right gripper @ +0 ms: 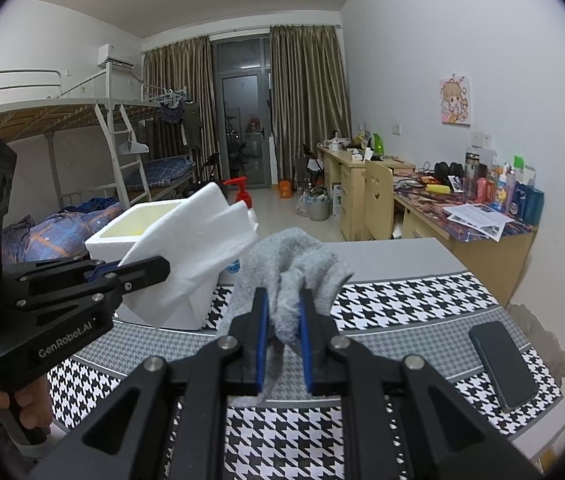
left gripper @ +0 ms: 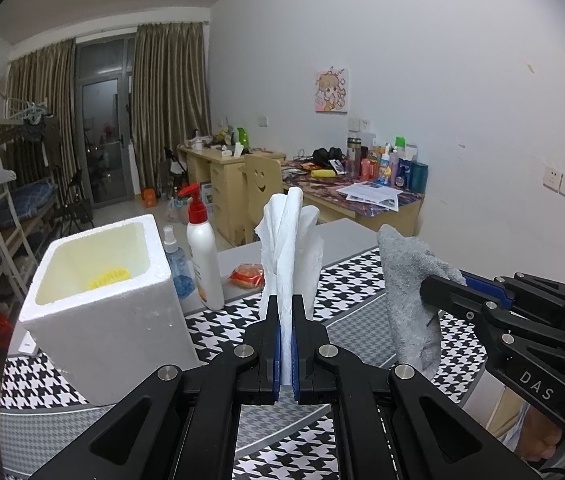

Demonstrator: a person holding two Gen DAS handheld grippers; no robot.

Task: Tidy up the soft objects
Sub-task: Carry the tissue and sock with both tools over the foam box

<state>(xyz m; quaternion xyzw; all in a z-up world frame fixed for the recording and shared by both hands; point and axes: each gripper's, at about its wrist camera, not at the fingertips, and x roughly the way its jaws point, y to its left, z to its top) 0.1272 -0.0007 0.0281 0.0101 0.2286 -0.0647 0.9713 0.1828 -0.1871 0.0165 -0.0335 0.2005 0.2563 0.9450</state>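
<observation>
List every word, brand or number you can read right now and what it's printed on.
"DAS": on the body of the right claw, seen from the left wrist.
"GenRobot.AI": on the body of the left claw, seen from the right wrist.
Labels on the white pump bottle, desk bottles and printed papers: too small or blurred to read.

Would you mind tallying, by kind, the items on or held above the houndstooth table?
Soft items held: 2, white paper towel in left gripper, grey cloth in right gripper
Foam boxes: 1
Bottles: 2, pump bottle, spray bottle
Red packets: 1
Phones: 1
Total: 7
</observation>
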